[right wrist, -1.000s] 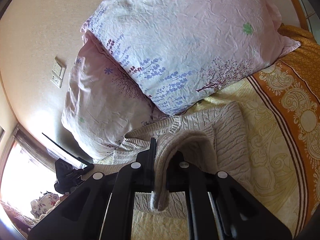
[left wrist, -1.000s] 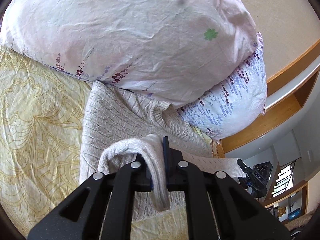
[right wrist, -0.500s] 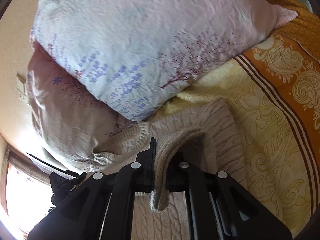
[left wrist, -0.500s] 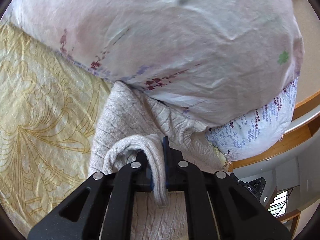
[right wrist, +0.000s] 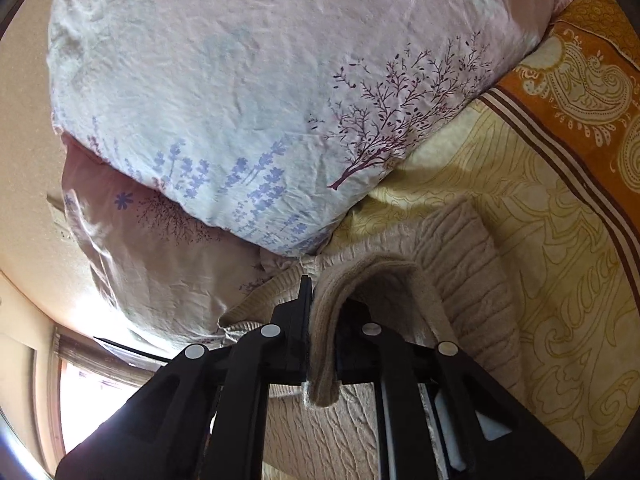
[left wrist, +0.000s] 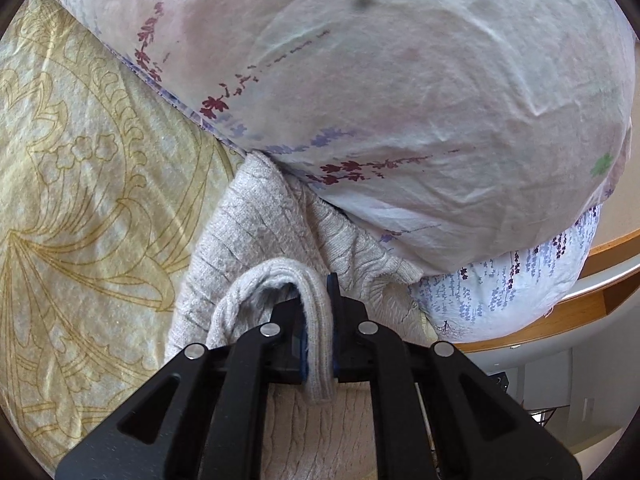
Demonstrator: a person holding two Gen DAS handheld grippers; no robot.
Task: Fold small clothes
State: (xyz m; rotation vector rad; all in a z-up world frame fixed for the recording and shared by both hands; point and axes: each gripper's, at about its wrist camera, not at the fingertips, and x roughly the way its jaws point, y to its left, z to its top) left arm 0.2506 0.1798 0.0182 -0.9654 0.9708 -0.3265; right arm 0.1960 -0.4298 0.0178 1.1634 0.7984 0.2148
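Observation:
A beige cable-knit sweater (left wrist: 248,240) lies on the yellow patterned bedspread (left wrist: 80,200), its far edge tucked against the pillows. My left gripper (left wrist: 318,320) is shut on a folded hem of the sweater, and the cloth arches up over its left finger. In the right wrist view the same sweater (right wrist: 460,264) spreads to the right. My right gripper (right wrist: 322,320) is likewise shut on a fold of its hem, which hangs down between the black fingers. Both grippers sit low over the sweater's body, close to the pillows.
Two floral pillows are stacked just ahead, a pink one (left wrist: 400,100) over a pale blue one (left wrist: 500,292); in the right wrist view the pale blue one (right wrist: 260,100) lies over the pink one (right wrist: 160,260). An orange paisley border (right wrist: 580,88) runs along the bedspread's right side. A wooden bed frame (left wrist: 580,308) and a bright window (right wrist: 92,400) show at the edges.
Both grippers have come down and forward toward the pillows, each carrying its sweater fold and rolling somewhat. The pillows now fill more of each view. The grips are unchanged.

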